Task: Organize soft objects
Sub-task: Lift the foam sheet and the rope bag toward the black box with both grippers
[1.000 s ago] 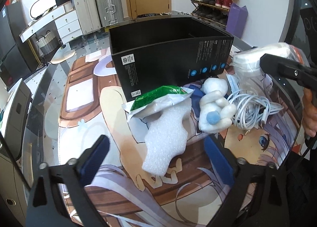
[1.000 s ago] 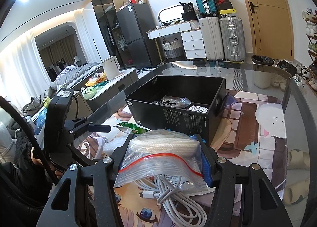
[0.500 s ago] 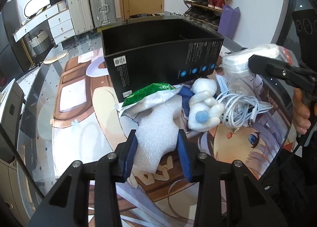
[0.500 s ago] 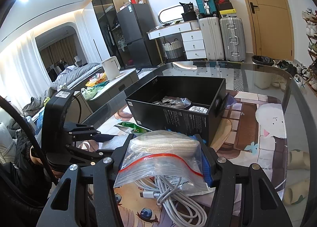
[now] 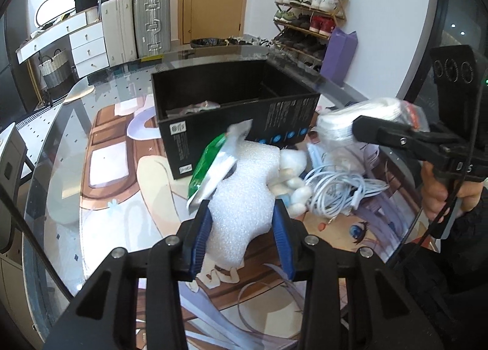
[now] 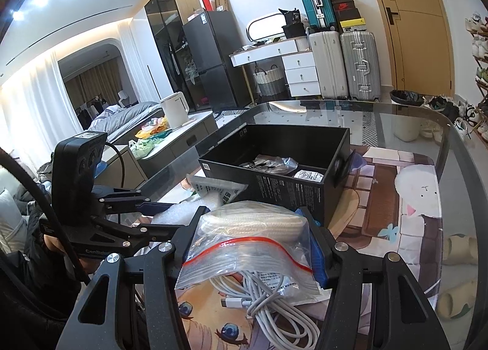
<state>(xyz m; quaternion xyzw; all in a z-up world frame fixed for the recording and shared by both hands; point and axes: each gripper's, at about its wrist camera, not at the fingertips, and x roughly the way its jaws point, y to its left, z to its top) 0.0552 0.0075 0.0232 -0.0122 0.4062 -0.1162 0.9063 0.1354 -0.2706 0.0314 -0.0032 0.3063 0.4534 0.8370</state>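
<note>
Foam point(image 5: 244, 197), a white irregular sheet, sits clamped between the blue pads point(image 5: 199, 237) of the left gripper point(image 5: 242, 241) at lower centre of the left wrist view, with a green-and-silver foil pouch point(image 5: 213, 167) leaning on its upper left edge. Behind them, mid-frame, stands the open black box point(image 5: 231, 124); its white printing is too small to read. Right of the foam lie a white plush toy point(image 5: 292, 173) and coiled white cables point(image 5: 338, 188). At right, a hand point(image 5: 442, 194) grasps the right gripper point(image 6: 250, 237), which squeezes a red-sealed zip bag point(image 6: 244, 246) of white padding, angled downward above the cables.
</note>
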